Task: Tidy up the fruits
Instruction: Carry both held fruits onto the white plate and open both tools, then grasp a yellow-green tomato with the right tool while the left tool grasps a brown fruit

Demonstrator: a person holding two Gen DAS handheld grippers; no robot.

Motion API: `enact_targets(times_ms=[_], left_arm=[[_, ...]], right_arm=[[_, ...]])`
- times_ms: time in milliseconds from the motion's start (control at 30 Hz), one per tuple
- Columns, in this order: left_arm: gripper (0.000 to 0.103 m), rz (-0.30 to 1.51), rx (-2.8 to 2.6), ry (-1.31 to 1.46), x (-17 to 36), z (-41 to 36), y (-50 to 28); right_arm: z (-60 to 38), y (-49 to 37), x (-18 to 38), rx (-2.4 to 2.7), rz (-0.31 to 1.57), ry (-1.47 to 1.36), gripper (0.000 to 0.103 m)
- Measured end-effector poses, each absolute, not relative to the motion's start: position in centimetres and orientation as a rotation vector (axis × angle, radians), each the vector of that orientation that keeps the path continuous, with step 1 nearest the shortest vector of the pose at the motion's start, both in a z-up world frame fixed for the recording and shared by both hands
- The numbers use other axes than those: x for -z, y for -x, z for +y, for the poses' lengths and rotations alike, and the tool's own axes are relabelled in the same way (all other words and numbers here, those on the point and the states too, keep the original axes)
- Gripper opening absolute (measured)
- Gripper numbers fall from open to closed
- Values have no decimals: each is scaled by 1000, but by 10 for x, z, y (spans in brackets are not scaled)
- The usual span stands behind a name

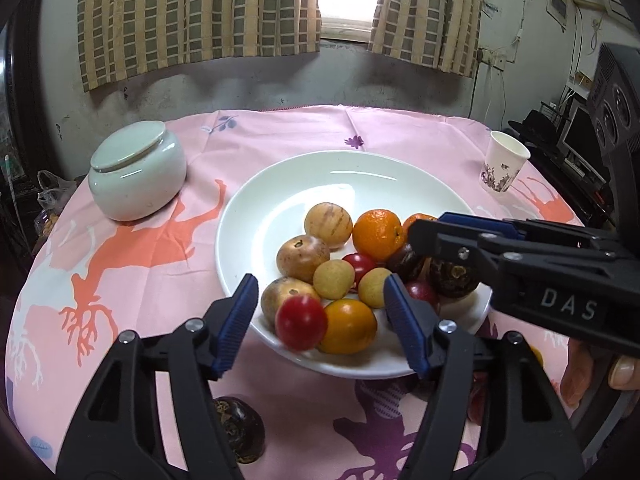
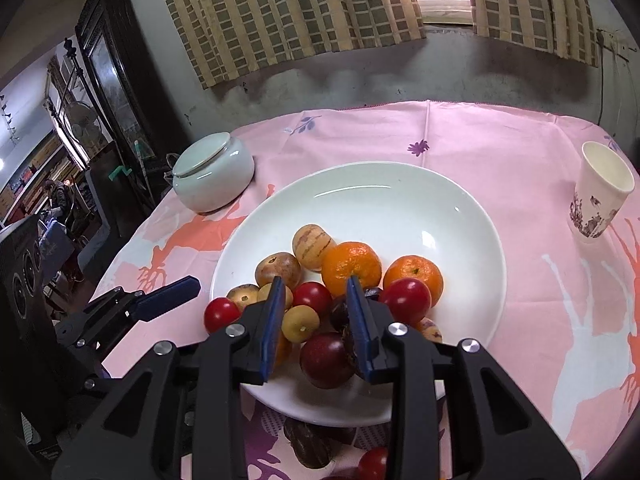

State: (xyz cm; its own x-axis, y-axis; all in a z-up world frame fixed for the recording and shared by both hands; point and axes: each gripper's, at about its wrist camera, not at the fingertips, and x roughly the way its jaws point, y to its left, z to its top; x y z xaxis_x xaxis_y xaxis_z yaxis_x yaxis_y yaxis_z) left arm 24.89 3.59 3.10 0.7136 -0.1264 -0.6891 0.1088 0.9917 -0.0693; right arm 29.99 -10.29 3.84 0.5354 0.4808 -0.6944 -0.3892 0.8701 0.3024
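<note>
A white plate (image 1: 280, 184) (image 2: 460, 216) holds several fruits: oranges (image 1: 376, 234) (image 2: 351, 264), tan round fruits (image 1: 303, 258), red tomatoes (image 1: 301, 322) (image 2: 407, 300), a yellow-orange fruit (image 1: 349, 326) and dark purple fruits (image 2: 326, 360). My left gripper (image 1: 320, 320) is open and empty just above the plate's near rim. My right gripper (image 2: 316, 328) is open over the fruits, its fingers (image 1: 452, 236) above the dark fruits. A dark fruit (image 1: 240, 428) lies on the cloth near me. Another dark fruit (image 2: 308, 442) and a tomato (image 2: 372, 464) lie below the plate.
A pale green lidded jar (image 1: 136, 172) (image 2: 214, 172) stands at the back left. A paper cup (image 1: 504, 162) (image 2: 602, 192) stands at the right. The pink patterned cloth (image 1: 160, 280) covers the round table. Speakers and clutter stand beyond the edges.
</note>
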Motion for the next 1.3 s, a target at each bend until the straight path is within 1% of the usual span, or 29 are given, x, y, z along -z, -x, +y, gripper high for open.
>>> enact_targets(times_ms=[67,100,167,200,267,433,567,833,933,1067,1300], left_arm=[[73,765,123,32,-33,38,-246],[73,763,117,34,-34,39,-244],[75,762,112,36,-36,40,-238],[76,763,108,40,-37,41,-236],[77,760,107,47,-39,41,-229],[84,750,116,66,-42,34,-209],[84,749,142,38,-37,16,-194],[86,774,164,-23,-16,-14,-170],[86,766,153,-38,-15,-17,-164],[90,727,123,-46,-17,-15,-158],[91,743,112,-47,-11,-10,-154]], right_arm=[[-108,-295,-40,-519,858,-123,33],[-111,-293,-41,-521,859,-128,33],[-117,-288,-42,-520,864,-133,37],[-120,-284,-43,-518,864,-133,48],[-130,-275,-45,-499,845,-143,61],[-153,-251,-52,-463,826,-127,61],[-174,-230,-49,-424,814,-102,61],[-207,-200,-25,-380,838,-119,61],[-211,-194,-16,-373,849,-126,61],[-211,-189,-11,-356,850,-95,61],[-205,-184,-12,-351,857,6,61]])
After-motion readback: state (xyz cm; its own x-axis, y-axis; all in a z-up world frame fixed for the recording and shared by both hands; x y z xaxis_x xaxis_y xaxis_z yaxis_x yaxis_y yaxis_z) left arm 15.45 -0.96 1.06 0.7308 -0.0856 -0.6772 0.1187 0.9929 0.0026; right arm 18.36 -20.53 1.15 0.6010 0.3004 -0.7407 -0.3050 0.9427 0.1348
